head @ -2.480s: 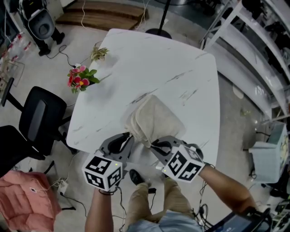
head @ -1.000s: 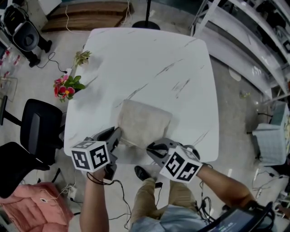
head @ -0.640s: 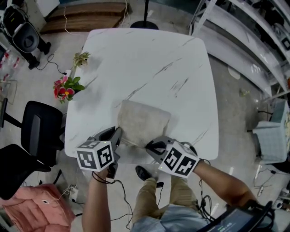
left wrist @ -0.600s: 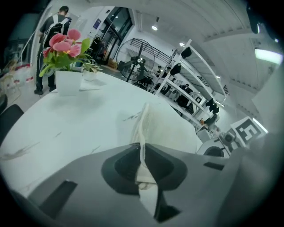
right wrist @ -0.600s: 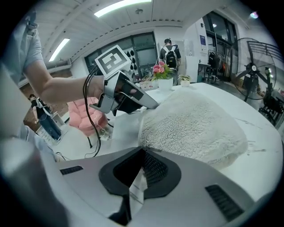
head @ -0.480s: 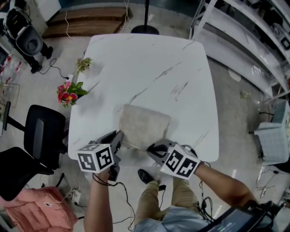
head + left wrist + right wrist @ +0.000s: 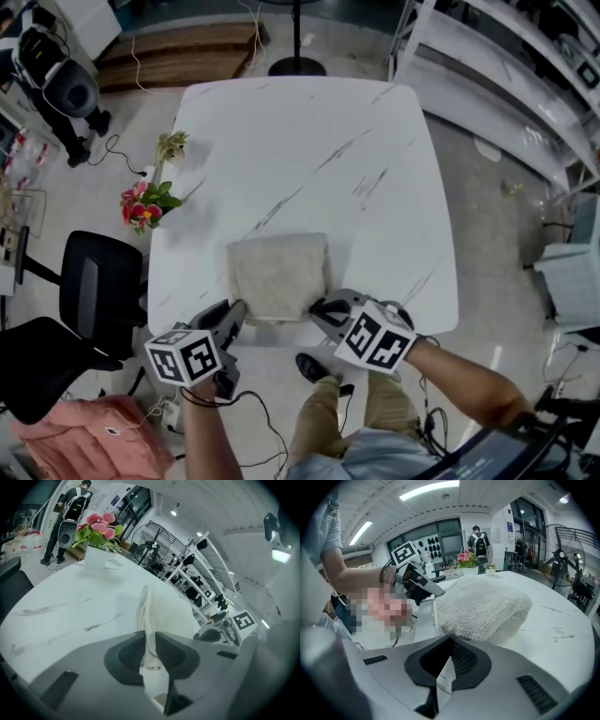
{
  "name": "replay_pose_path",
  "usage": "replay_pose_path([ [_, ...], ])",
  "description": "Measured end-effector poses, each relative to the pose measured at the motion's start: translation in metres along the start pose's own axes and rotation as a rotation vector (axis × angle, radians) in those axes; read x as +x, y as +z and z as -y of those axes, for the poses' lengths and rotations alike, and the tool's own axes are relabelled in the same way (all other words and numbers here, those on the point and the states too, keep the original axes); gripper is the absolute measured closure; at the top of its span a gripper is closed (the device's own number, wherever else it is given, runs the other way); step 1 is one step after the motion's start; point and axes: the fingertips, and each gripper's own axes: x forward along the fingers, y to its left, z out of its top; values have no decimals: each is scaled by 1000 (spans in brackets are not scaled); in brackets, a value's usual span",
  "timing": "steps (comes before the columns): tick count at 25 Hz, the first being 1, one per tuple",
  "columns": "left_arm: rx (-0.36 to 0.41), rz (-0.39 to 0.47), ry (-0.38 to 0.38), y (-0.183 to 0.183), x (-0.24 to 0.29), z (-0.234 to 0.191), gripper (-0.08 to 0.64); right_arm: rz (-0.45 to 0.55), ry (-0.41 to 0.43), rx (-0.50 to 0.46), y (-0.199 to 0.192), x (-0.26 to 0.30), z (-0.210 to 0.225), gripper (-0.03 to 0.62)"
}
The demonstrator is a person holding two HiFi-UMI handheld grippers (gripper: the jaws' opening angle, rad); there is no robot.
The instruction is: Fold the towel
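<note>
A beige folded towel [image 7: 278, 277] lies flat near the front edge of the white marble table [image 7: 309, 141]. My left gripper [image 7: 234, 314] is at its near left corner. In the left gripper view the towel's edge [image 7: 146, 606] stands up as a thin ridge pinched between the jaws of the left gripper [image 7: 150, 633]. These jaws have just been opening a little, with the cloth still between them. My right gripper [image 7: 319, 307] is at the near right corner and is shut. In the right gripper view the fluffy towel [image 7: 483, 606] lies just beyond the tips of the right gripper [image 7: 451, 639].
A pot of pink flowers [image 7: 141, 202] and a small plant [image 7: 169, 145] stand at the table's left edge. A black chair [image 7: 89, 291] and a pink cushion [image 7: 75, 441] are on the left. White shelving [image 7: 506, 75] runs along the right. A person [image 7: 478, 538] stands far off.
The towel, bunched and raised earlier, now lies flat and squarer. My left gripper has shifted left and nearer to the table's front edge with the towel's corner. The right gripper has barely moved.
</note>
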Motion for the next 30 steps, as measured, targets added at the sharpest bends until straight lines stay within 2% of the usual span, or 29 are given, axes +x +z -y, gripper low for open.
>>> replay_pose_path([
  [1,12,6,-7,0,-1,0,476,-3,-2,6,-2,1,1,577],
  [5,118,14,-3,-3,-12,-4,308,-7,6,29,-4,6,3,578],
  [10,102,59,19,-17,-37,-14,301,24,18,60,-1,4,4,577],
  [13,150,33,66,-32,-46,-16,301,43,17,65,-1,0,6,575],
  [15,184,59,98,-33,-59,-9,302,75,-1,72,6,-12,7,565],
  [17,195,156,117,-18,-81,7,313,125,-38,83,19,-35,6,560],
  [20,237,350,136,23,-119,48,333,242,-121,105,50,-81,10,560],
  [24,410,580,144,91,-168,130,335,489,-253,88,124,-158,11,558],
  [28,528,792,136,139,-220,212,342,721,-342,13,199,-232,-14,558],
  [30,575,880,187,152,-242,239,380,796,-392,-31,225,-259,-28,558],
])
